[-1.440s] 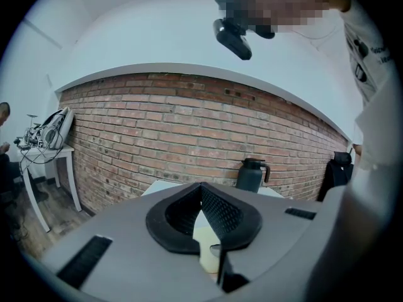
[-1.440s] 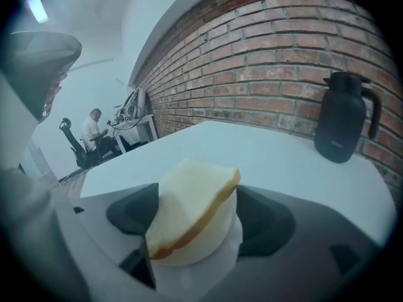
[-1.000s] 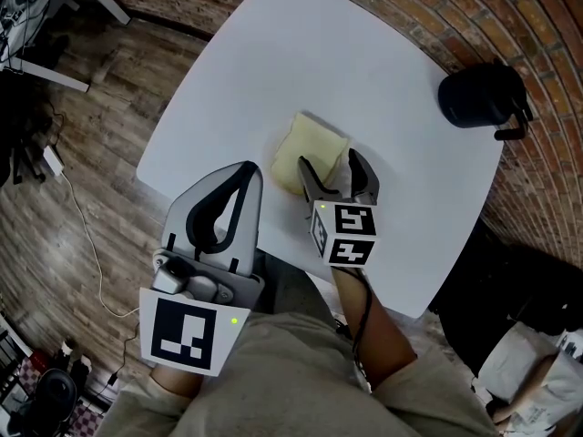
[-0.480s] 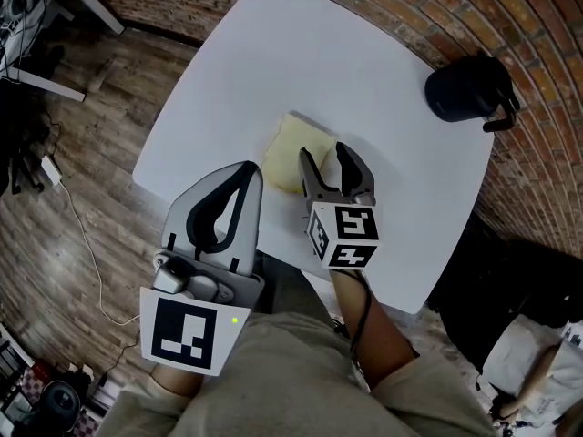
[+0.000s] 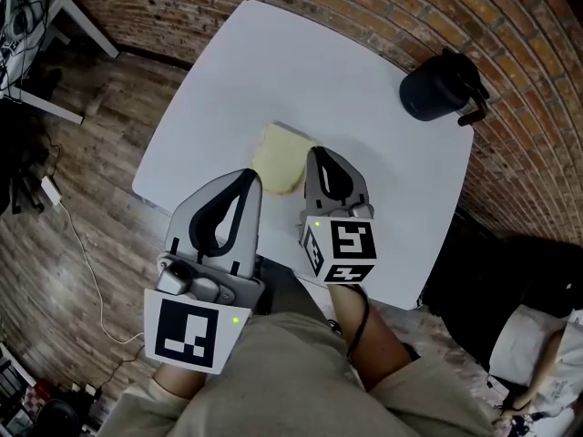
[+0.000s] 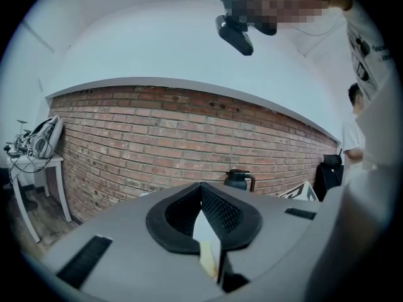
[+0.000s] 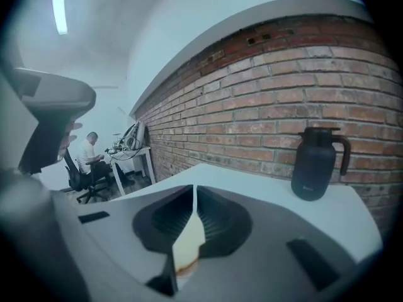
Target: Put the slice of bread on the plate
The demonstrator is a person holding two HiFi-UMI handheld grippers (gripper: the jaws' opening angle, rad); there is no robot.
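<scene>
Here we are over the white table [image 5: 301,71], with both tools low in the head view. Our right gripper [image 5: 321,157] has just been closing its jaws. They now meet tip to tip with nothing pinched between them, and in the right gripper view only a sliver of pale crumb shows through the slit below the tips. The slice of bread [image 5: 276,157] lies flat on the table towards its near edge, just beside the right gripper's tips on their left. We cannot tell whether those tips brush its crust. Our left gripper [image 5: 250,175] hangs nearer to us, its jaws likewise together and empty, tips pointing at the bread's near corner. At the table's far right corner a black jug [image 5: 437,87] stands upright, well apart from the bread, with the brick wall [image 5: 510,25] close behind it. Wooden floor [image 5: 82,198] runs along the left.
</scene>
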